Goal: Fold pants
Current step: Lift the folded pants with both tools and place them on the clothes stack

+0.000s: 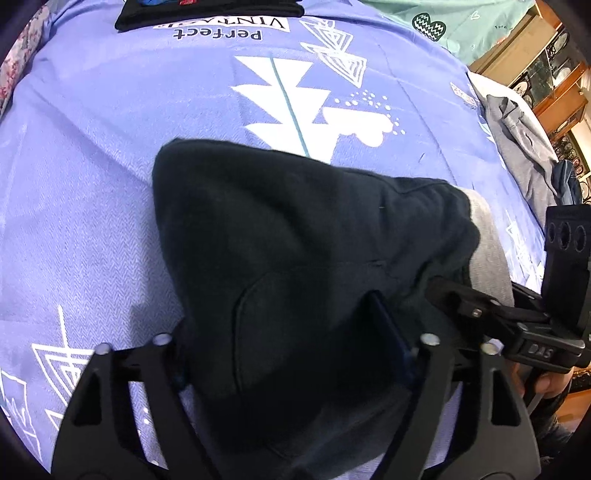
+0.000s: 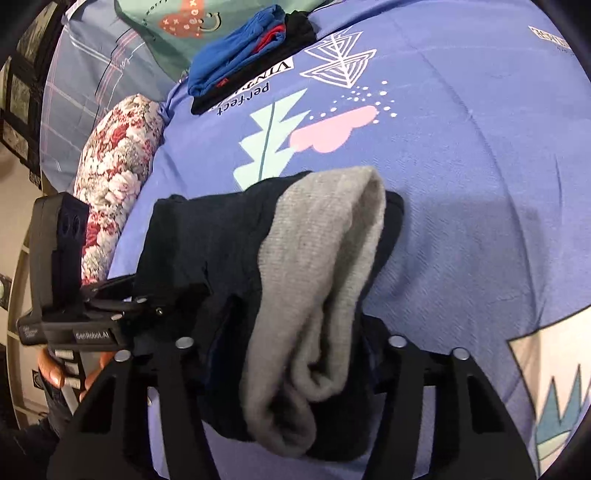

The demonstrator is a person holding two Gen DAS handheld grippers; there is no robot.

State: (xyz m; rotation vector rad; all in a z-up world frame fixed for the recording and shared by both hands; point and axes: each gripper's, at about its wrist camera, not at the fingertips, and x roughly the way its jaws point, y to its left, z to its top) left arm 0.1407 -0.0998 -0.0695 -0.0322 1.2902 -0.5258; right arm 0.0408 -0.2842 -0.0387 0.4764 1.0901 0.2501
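Observation:
The dark navy pants [image 1: 295, 240] with a grey waistband [image 1: 487, 240] lie bunched on the purple printed bedsheet [image 1: 92, 166]. My left gripper [image 1: 295, 354] is shut on the pants' near edge, fabric draped over its fingers. In the right wrist view the pants [image 2: 207, 251] and grey waistband [image 2: 325, 277] hang over my right gripper [image 2: 295, 354], which is shut on them. The left gripper [image 2: 110, 314] shows at the left of that view, beside the pants. The right gripper [image 1: 517, 325] shows at the right of the left wrist view.
A stack of folded clothes, blue on black [image 2: 255, 55], sits at the far side of the bed. A floral pillow [image 2: 114, 184] lies at the left edge. Grey clothing [image 1: 524, 147] lies at the right edge. A teal pillow [image 1: 461, 26] is at the back.

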